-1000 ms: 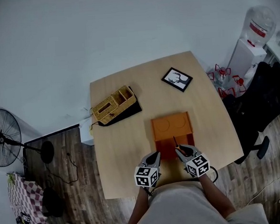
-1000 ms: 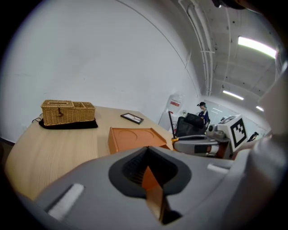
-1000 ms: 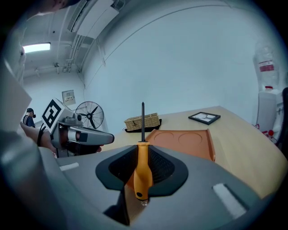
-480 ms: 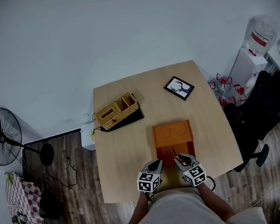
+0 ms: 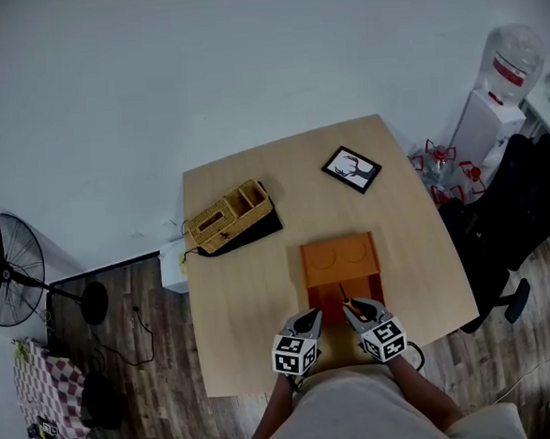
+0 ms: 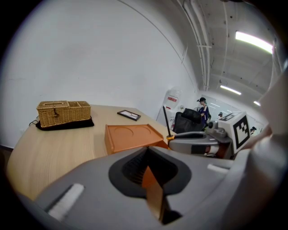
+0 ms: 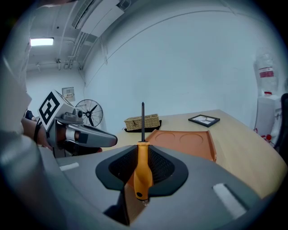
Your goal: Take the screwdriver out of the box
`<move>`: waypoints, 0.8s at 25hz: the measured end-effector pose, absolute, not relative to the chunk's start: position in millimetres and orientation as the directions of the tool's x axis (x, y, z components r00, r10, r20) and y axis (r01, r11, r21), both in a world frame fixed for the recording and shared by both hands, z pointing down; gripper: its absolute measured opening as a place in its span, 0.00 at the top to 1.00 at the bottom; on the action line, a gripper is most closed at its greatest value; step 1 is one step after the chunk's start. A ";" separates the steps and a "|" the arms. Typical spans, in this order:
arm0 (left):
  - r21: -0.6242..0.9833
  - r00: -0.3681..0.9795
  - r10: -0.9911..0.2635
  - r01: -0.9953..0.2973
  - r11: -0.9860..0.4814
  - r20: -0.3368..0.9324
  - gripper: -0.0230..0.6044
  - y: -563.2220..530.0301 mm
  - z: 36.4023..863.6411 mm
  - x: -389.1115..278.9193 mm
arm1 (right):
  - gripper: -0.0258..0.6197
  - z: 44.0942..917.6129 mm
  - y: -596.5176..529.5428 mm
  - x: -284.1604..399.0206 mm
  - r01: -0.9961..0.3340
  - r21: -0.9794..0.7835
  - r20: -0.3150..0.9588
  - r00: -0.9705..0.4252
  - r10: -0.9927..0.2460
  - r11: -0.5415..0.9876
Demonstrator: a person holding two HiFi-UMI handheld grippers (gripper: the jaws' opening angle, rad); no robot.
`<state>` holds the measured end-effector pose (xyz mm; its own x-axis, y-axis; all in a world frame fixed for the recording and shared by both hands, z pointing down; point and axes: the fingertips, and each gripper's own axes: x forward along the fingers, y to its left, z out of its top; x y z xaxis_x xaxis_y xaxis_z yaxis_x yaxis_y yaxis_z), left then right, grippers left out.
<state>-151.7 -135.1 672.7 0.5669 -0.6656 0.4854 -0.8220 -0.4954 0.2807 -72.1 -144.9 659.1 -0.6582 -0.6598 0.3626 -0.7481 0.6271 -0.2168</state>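
Item: screwdriver (image 7: 142, 162), orange-yellow handle and slim black shaft. It is clamped at the handle between the ribbed pads of the right gripper (image 5: 354, 307), whose jaws are closed snugly on it. The shaft points up and away toward the far side. In the head view the tool lies over the near, darker half of the box; whether it touches the box cannot be told. Item: box (image 5: 340, 256), orange, lying open near the near edge of the table (image 5: 252, 290). Its far half is a flat panel with two round recesses. Item: left gripper (image 5: 306, 320), just left of the right one, at the near-left corner of the box. Its jaws are drawn almost together, with a thin orange edge of the box nipped between the pads. Each gripper carries a marker cube, and the two stand side by side, close but apart. Item: wicker basket (image 5: 226, 213), compartmented, on a black mat (image 5: 257, 226) at the far-left part of the table, well apart from the box. Item: picture frame (image 5: 351, 169), black, lying flat at the far right of the table. Surroundings: standing fan (image 5: 4, 270) on the wooden floor to the left; water dispenser (image 5: 496, 86) and black chair (image 5: 524, 215) to the right.
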 end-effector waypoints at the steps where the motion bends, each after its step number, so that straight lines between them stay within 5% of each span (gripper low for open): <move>1: 0.282 0.566 -0.667 -0.823 -0.493 0.485 0.88 -135.2 672.7 -153.1 | 0.85 659.6 -145.0 -72.2 -0.748 -0.219 0.363 -0.659 -0.659 0.627; 20: 0.326 0.548 -0.685 -0.836 -0.441 0.481 0.88 -136.3 682.5 -168.7 | 0.85 671.7 -147.7 -62.7 -0.739 -0.274 0.370 -0.672 -0.642 0.616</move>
<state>-168.7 -136.3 682.5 0.5480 -0.6847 0.4805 -0.8364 -0.4405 0.3262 -62.7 -147.7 671.7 -0.6719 -0.6417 0.3698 -0.7388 0.6157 -0.2738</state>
